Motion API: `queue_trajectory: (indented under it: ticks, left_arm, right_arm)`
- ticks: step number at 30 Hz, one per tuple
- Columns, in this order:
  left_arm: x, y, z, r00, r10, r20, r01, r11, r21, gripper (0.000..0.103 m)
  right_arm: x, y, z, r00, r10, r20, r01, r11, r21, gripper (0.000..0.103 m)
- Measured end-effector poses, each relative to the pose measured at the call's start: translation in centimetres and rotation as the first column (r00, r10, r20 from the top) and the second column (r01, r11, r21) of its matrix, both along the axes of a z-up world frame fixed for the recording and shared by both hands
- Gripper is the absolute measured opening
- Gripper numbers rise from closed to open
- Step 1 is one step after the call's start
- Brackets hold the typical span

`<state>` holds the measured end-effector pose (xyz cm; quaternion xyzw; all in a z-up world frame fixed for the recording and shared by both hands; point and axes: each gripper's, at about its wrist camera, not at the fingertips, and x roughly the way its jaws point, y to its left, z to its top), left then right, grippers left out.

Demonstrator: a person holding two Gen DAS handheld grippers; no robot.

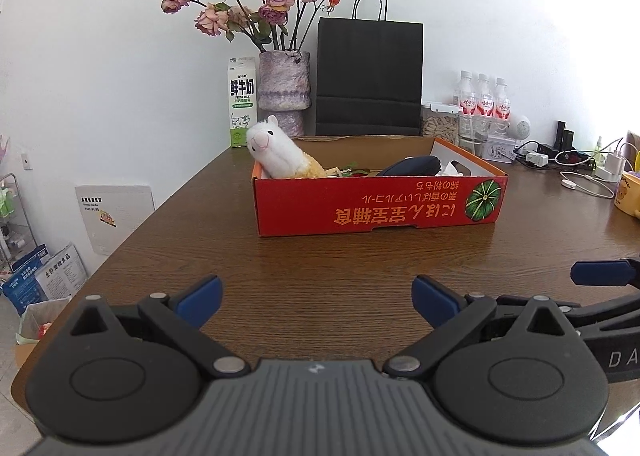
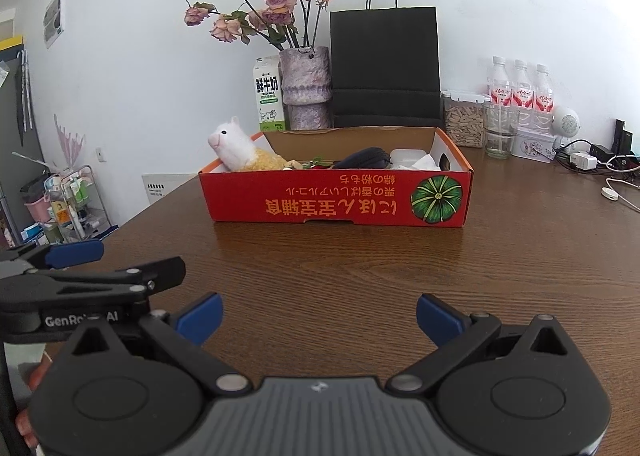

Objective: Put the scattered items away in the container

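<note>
A red cardboard box (image 1: 376, 208) (image 2: 332, 200) stands on the brown wooden table. Inside it a white plush alpaca (image 1: 276, 154) (image 2: 236, 148) leans at the left end, with a dark pouch (image 1: 412, 167) (image 2: 366, 158), a red and green item and white things beside it. My left gripper (image 1: 318, 302) is open and empty, low over the table in front of the box. My right gripper (image 2: 320, 320) is open and empty, beside the left one. Each gripper shows at the edge of the other's view.
Behind the box stand a milk carton (image 1: 242, 102), a vase of dried roses (image 1: 284, 86), a black paper bag (image 1: 370, 76), a jar of seeds (image 2: 464, 120), a glass (image 2: 500, 132) and three bottles (image 2: 520, 92). Cables and chargers (image 1: 576, 164) lie at the right.
</note>
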<state>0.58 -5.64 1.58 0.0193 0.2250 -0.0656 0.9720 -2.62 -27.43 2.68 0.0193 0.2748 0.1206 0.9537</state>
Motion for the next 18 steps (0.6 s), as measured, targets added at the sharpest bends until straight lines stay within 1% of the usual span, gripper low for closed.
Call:
queue_trajectory:
  ticks: [5, 13, 18]
  left_arm:
    - [-0.13, 0.00, 0.04, 1.000, 0.003, 0.003, -0.003, 1.000, -0.001, 0.103]
    - [0.11, -0.01, -0.23, 1.000, 0.004, -0.012, -0.004, 1.000, 0.001, 0.103]
    - [-0.06, -0.08, -0.16, 1.000, 0.007, -0.004, -0.007, 1.000, 0.007, 0.103]
  right_arm:
    - [-0.24, -0.08, 0.07, 1.000, 0.001, 0.002, -0.001, 1.000, -0.004, 0.103]
    - [-0.03, -0.06, -0.09, 1.000, -0.002, -0.008, 0.002, 1.000, -0.010, 0.103]
    - [-0.02, -0.11, -0.16, 1.000, -0.001, -0.009, 0.001, 1.000, -0.006, 0.103]
